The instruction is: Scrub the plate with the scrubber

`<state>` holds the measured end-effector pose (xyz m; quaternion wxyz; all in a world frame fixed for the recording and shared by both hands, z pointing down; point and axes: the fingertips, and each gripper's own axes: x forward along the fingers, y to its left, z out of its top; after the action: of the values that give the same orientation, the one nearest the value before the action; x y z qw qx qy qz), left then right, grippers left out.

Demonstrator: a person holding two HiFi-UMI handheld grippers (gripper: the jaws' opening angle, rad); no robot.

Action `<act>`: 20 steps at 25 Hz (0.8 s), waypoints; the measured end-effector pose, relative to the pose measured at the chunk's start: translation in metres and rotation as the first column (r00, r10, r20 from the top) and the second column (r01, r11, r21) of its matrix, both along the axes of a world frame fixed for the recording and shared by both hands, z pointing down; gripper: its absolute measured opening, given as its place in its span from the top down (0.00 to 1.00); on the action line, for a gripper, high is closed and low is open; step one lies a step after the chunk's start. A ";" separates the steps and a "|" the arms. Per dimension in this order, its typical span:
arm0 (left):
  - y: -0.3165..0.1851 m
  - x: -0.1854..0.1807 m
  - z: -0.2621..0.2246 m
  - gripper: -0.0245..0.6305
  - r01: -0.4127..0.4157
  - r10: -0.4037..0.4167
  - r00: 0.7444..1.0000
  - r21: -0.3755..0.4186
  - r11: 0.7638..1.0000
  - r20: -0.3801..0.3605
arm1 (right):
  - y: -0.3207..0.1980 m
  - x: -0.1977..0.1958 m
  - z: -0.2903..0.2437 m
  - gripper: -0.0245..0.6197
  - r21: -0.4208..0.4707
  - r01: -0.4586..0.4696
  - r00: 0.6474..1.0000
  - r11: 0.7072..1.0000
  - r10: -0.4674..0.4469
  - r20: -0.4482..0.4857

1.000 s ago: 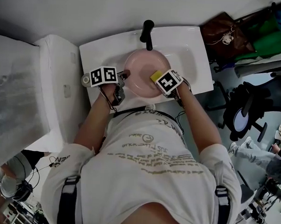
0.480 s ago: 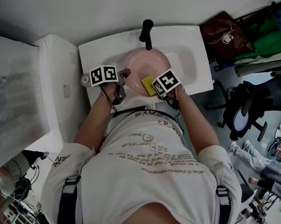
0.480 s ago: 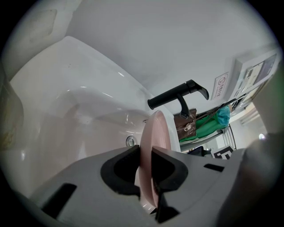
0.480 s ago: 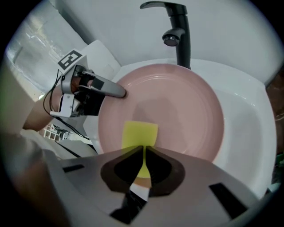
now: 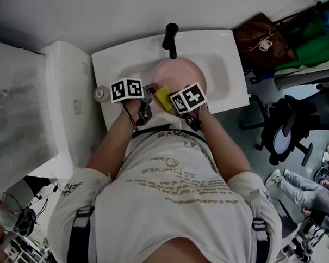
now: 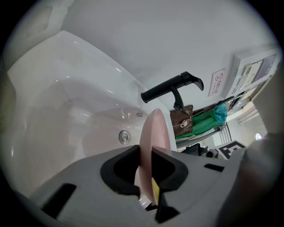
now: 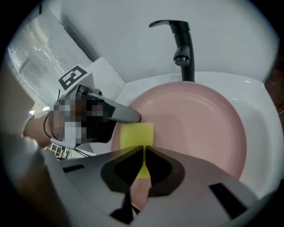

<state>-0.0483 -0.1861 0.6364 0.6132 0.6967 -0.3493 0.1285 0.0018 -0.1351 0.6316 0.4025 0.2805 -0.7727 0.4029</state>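
Note:
A pink plate (image 5: 184, 74) stands tilted in the white sink (image 5: 225, 46), below the black faucet (image 5: 170, 38). My left gripper (image 5: 149, 92) is shut on the plate's left rim; in the left gripper view the plate (image 6: 154, 128) runs edge-on between the jaws of the left gripper (image 6: 144, 166). My right gripper (image 5: 169, 99) is shut on a yellow scrubber (image 5: 161, 95), which lies flat against the plate's lower left part, close to the left gripper. In the right gripper view the scrubber (image 7: 136, 135) sticks out past the right gripper (image 7: 144, 156) onto the plate (image 7: 199, 124).
The sink's drain (image 6: 124, 136) shows behind the plate. A small round object (image 5: 101, 93) sits on the sink's left ledge. A white counter (image 5: 62, 96) adjoins at the left. A brown bag (image 5: 263, 42) and an office chair (image 5: 287, 133) stand to the right.
My right gripper has slid the scrubber leftward across the plate, toward the left gripper. The plate and left gripper have shifted slightly to the right.

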 end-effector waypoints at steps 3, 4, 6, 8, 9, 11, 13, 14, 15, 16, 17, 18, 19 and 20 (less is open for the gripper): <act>0.002 0.004 -0.003 0.89 0.001 -0.001 1.000 0.002 1.000 -0.009 | -0.005 0.002 -0.003 0.90 0.057 0.024 0.998 0.998 -0.021 -0.052; 0.003 0.004 -0.003 0.89 0.001 -0.001 1.000 0.001 1.000 -0.009 | -0.006 0.004 -0.003 0.90 0.078 0.038 0.997 0.996 -0.032 -0.076; 0.005 0.004 -0.003 0.88 -0.006 0.006 1.000 -0.004 1.000 -0.010 | -0.011 0.010 -0.002 0.90 0.119 0.063 0.990 0.991 -0.047 -0.135; 0.008 0.004 -0.003 0.88 -0.021 0.021 1.000 -0.009 1.000 -0.009 | -0.017 0.017 -0.001 0.90 0.158 0.094 0.977 0.983 -0.061 -0.205; 0.010 0.005 -0.003 0.88 -0.029 0.029 1.000 -0.010 1.000 -0.010 | -0.022 0.020 -0.001 0.90 0.179 0.112 0.971 0.977 -0.069 -0.231; 0.015 0.006 -0.004 0.88 -0.040 0.040 0.999 -0.016 0.999 -0.019 | -0.036 0.022 -0.008 0.90 0.236 0.140 0.963 0.962 -0.078 -0.257; 0.019 0.008 -0.006 0.88 -0.051 0.051 0.998 -0.019 0.999 -0.033 | -0.048 0.026 -0.014 0.90 0.274 0.138 0.962 0.952 -0.063 -0.265; 0.020 0.009 -0.007 0.88 -0.060 0.059 0.998 -0.017 0.998 -0.038 | -0.053 0.029 -0.016 0.90 0.286 0.133 0.962 0.949 -0.055 -0.267; 0.022 0.011 -0.008 0.88 -0.070 0.069 0.997 -0.014 0.997 -0.041 | -0.058 0.031 -0.018 0.90 0.296 0.132 0.962 0.946 -0.050 -0.268; 0.023 0.012 -0.009 0.88 -0.080 0.079 0.996 -0.012 0.997 -0.043 | -0.062 0.033 -0.019 0.90 0.305 0.136 0.962 0.942 -0.052 -0.269; 0.024 0.013 -0.010 0.88 -0.089 0.088 0.995 -0.012 0.996 -0.045 | -0.066 0.034 -0.021 0.90 0.316 0.146 0.961 0.937 -0.058 -0.271; 0.025 0.013 -0.011 0.88 -0.095 0.094 0.994 -0.013 0.995 -0.050 | -0.069 0.035 -0.023 0.90 0.328 0.160 0.959 0.931 -0.068 -0.276; 0.026 0.014 -0.012 0.88 -0.099 0.098 0.994 -0.015 0.995 -0.056 | -0.071 0.037 -0.024 0.90 0.338 0.177 0.955 0.924 -0.078 -0.286; 0.027 0.014 -0.013 0.88 -0.102 0.101 0.993 -0.017 0.995 -0.064 | -0.073 0.038 -0.024 0.90 0.348 0.192 0.951 0.918 -0.086 -0.298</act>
<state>-0.0341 -0.1587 0.6231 0.6237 0.7110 -0.2927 0.1410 0.0402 -0.2081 0.6073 0.4737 0.3490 -0.7892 0.1757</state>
